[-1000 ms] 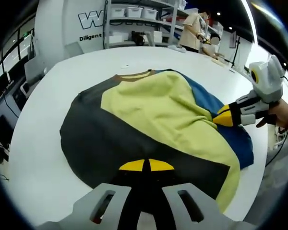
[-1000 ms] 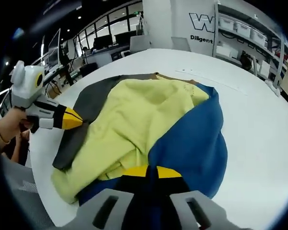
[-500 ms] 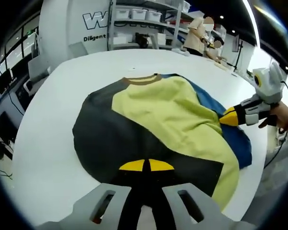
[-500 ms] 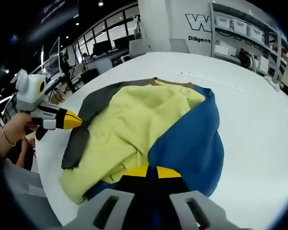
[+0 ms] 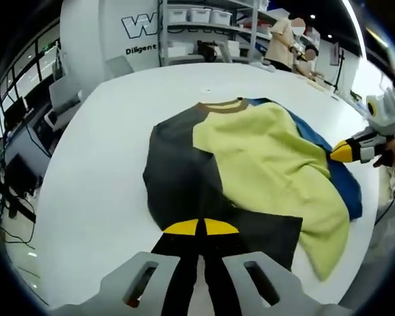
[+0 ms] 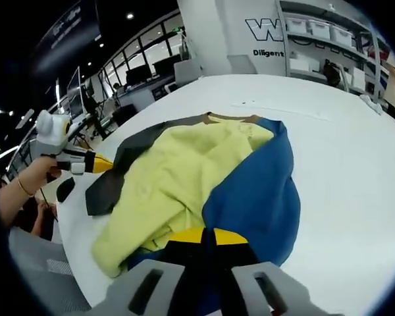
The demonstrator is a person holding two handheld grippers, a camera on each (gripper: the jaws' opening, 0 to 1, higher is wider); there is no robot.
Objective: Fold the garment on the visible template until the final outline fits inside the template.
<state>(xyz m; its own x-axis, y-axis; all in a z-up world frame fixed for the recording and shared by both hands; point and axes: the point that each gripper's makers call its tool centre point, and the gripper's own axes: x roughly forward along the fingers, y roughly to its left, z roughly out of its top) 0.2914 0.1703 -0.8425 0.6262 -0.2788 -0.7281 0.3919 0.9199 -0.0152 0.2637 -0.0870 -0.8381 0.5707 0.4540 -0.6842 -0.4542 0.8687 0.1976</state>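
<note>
A garment [image 5: 250, 164] with black, pale yellow and blue panels and a brown collar lies rumpled on the white table [image 5: 92, 171]. My left gripper [image 5: 201, 227] is shut on the black hem at its near edge. From the right, the right gripper [image 5: 337, 153] holds the blue edge. In the right gripper view the garment [image 6: 184, 178] spreads away from my right gripper [image 6: 207, 236], which is shut on the blue panel. A hand holds the left gripper [image 6: 107, 164] at the black corner on the left. I cannot make out a template outline.
Shelves with white bins [image 5: 197, 20] and a person [image 5: 286, 43] stand beyond the table's far side. Desks with monitors [image 6: 145, 69] are off the table edge. Bare white table top [image 6: 355, 164] lies right of the blue panel.
The black hem in my left gripper has been drawn out and the black panel lies flatter. The two grippers have moved further apart, and both views have shifted.
</note>
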